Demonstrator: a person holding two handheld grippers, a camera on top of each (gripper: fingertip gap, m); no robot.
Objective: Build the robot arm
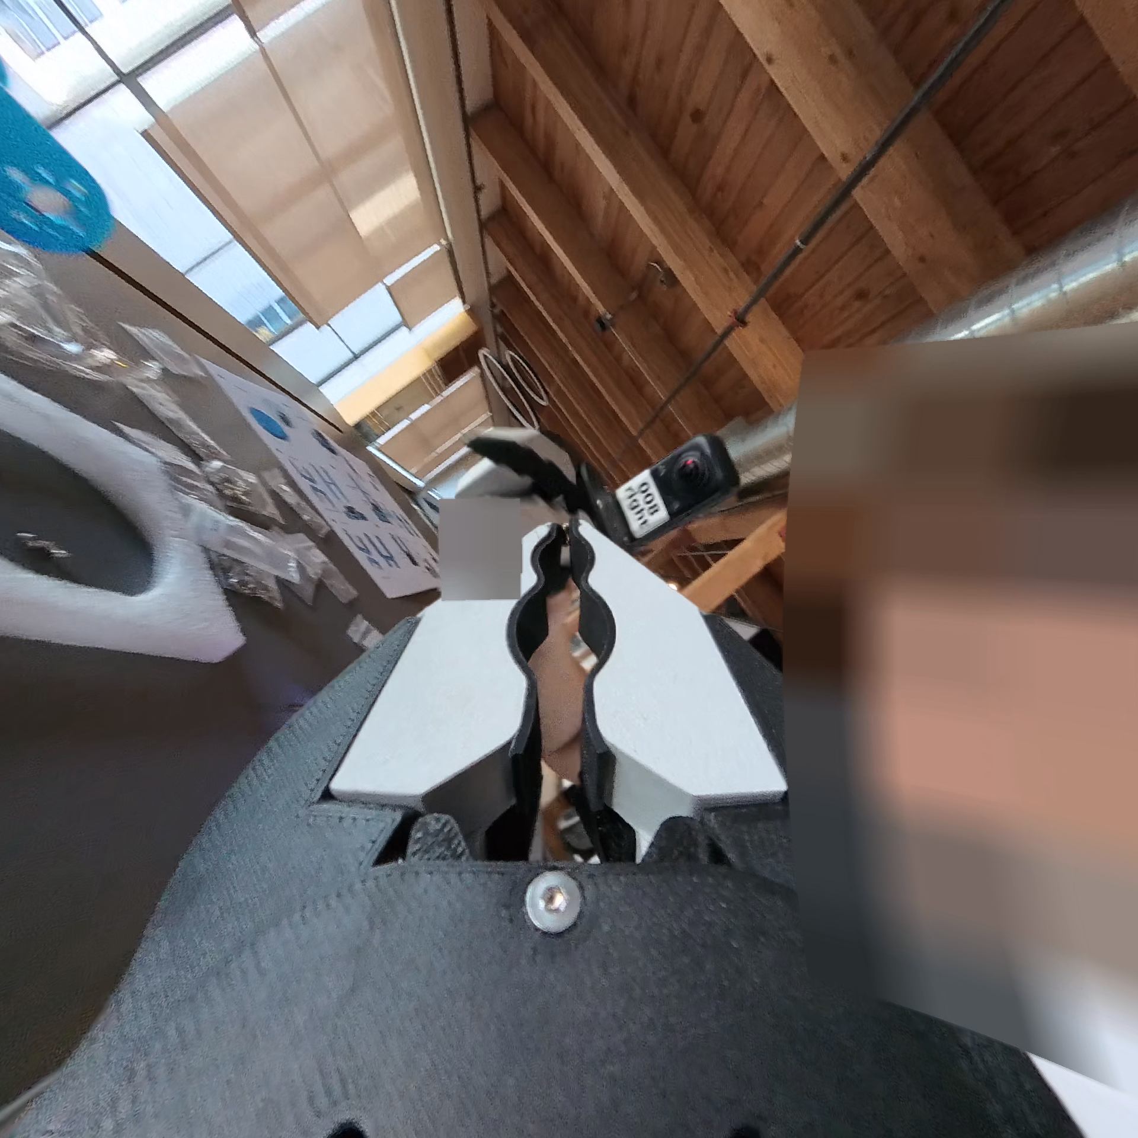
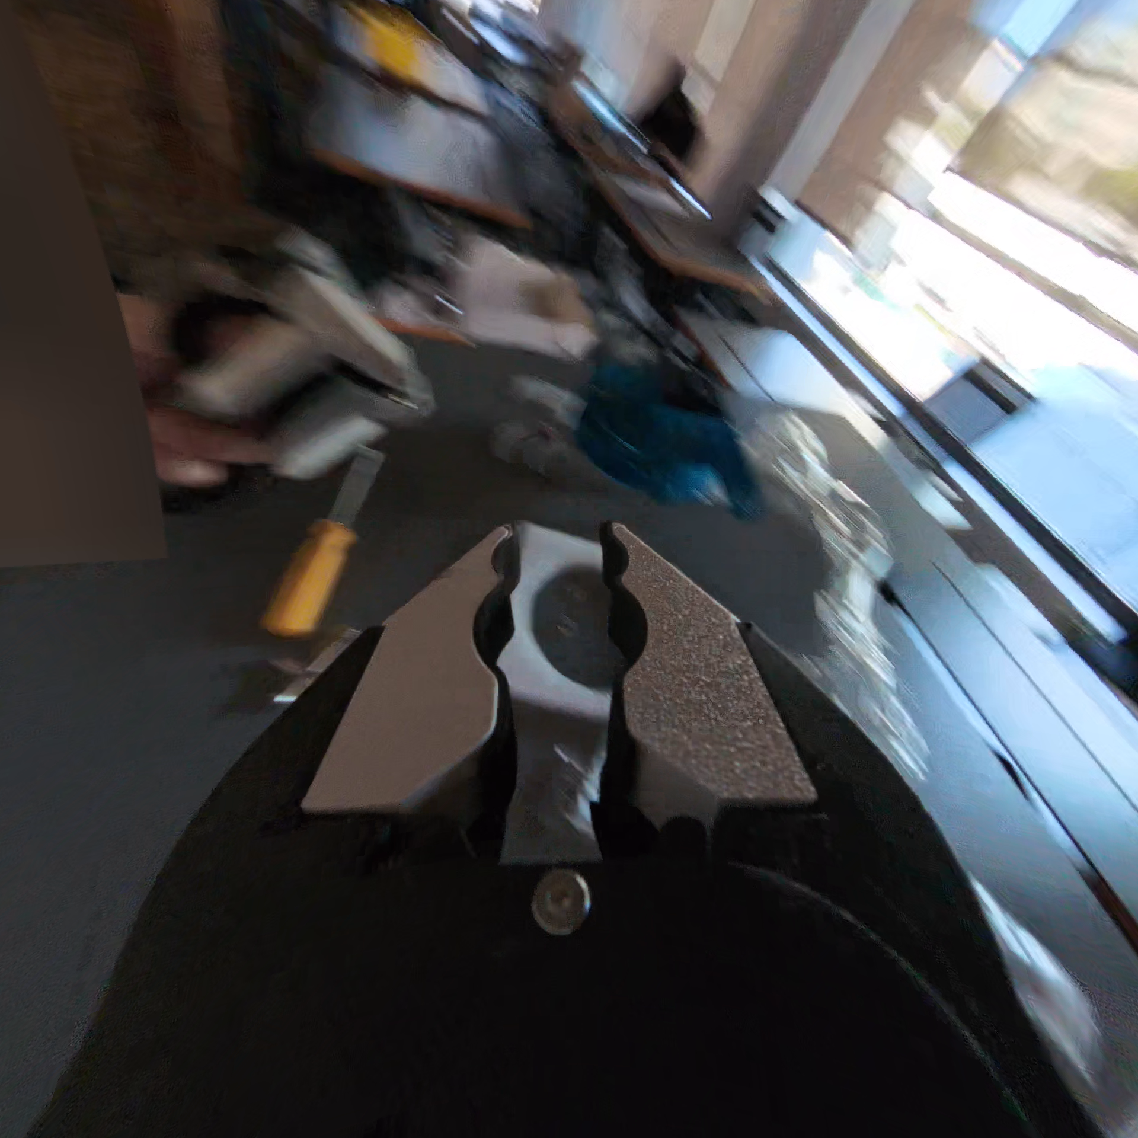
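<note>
- The left gripper [image 1: 567,534] has its jaws nearly together, tips almost meeting; something tiny sits at the tips, too small to make out.
- It tilts up toward the wooden ceiling [image 1: 708,154]. Beyond its tips is the other gripper with a small black camera [image 1: 693,477].
- To its left lie a white foam tray [image 1: 154,529], clear bags [image 1: 246,542] and a printed sheet [image 1: 345,492].
- The right gripper [image 2: 557,536] has its jaws apart by a narrow gap, holding nothing.
- Below the gap lies a white block with a round hollow [image 2: 569,622]. Left of its tips lies a yellow-handled tool [image 2: 311,582]; ahead, a blurred blue thing [image 2: 665,443] on the dark table [image 2: 154,708].
</note>
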